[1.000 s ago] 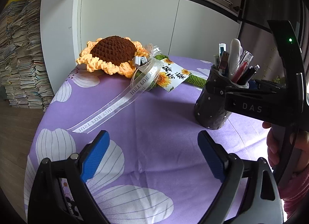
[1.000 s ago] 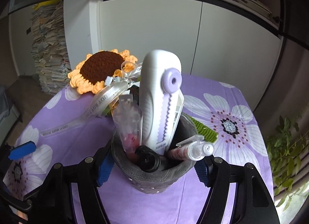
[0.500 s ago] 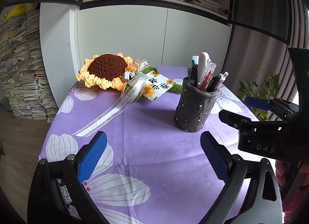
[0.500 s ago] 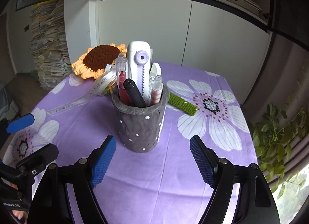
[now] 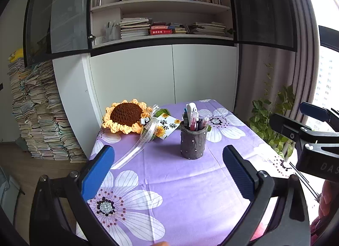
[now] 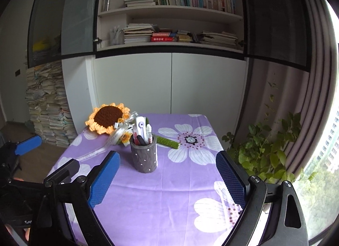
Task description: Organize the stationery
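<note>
Daylight floods in from the window (image 5: pixel 324 89) on the right, blown out to white in the left wrist view and glaring along the right edge of the right wrist view. The purple tablecloth (image 6: pixel 180 182) is evenly lit, with a soft shadow beside the pen holder (image 5: pixel 193 143). Both fisheye views bend the shelves (image 6: pixel 169 10) and fade to black corners; focus stays sharp, without motion blur.

You see the desk (image 6: pixel 169 191) covered by a purple cloth with white flowers. The grey pen holder (image 6: pixel 144 157) stands upright near its centre. The crocheted sunflower (image 6: pixel 107 121) lies at the far left, its ribbon (image 5: pixel 135 150) trailing nearward across the cloth.
</note>
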{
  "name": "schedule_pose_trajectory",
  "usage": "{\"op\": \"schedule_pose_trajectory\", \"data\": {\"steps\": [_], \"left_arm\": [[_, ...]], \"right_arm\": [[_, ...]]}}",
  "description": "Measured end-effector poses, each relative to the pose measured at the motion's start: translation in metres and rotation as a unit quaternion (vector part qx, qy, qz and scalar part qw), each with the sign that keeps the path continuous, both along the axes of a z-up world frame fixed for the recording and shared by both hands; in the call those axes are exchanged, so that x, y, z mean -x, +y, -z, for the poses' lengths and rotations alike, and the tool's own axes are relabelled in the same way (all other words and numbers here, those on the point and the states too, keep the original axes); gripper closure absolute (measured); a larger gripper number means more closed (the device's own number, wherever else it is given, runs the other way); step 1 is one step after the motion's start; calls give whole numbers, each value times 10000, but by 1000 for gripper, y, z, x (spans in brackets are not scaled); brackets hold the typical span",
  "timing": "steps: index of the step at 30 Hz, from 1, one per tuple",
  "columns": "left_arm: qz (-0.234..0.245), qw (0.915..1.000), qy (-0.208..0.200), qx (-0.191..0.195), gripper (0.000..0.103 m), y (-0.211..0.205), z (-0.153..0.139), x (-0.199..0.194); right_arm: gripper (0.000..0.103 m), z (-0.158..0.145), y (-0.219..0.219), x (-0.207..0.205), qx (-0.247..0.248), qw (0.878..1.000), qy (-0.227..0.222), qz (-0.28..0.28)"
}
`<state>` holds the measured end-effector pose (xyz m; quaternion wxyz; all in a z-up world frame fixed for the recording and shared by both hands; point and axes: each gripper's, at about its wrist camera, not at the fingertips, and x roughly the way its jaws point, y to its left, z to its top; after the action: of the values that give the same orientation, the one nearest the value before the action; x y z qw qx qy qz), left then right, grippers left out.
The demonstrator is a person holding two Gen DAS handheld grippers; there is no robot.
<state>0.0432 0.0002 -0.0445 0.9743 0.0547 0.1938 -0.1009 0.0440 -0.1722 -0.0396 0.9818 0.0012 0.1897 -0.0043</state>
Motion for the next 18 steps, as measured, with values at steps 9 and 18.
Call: {"op": "schedule_pose_trajectory", "data": {"steps": [9, 18], "left_arm": [[-155, 9988, -417, -211, 1, 1, -20, 46], [-253, 9982, -506, -221, 1, -1, -28, 61]], "right_arm": [[10, -21, 6, 50, 2, 9993, -354, 94], [10, -25, 7, 74, -39, 9988, -490, 70]]}}
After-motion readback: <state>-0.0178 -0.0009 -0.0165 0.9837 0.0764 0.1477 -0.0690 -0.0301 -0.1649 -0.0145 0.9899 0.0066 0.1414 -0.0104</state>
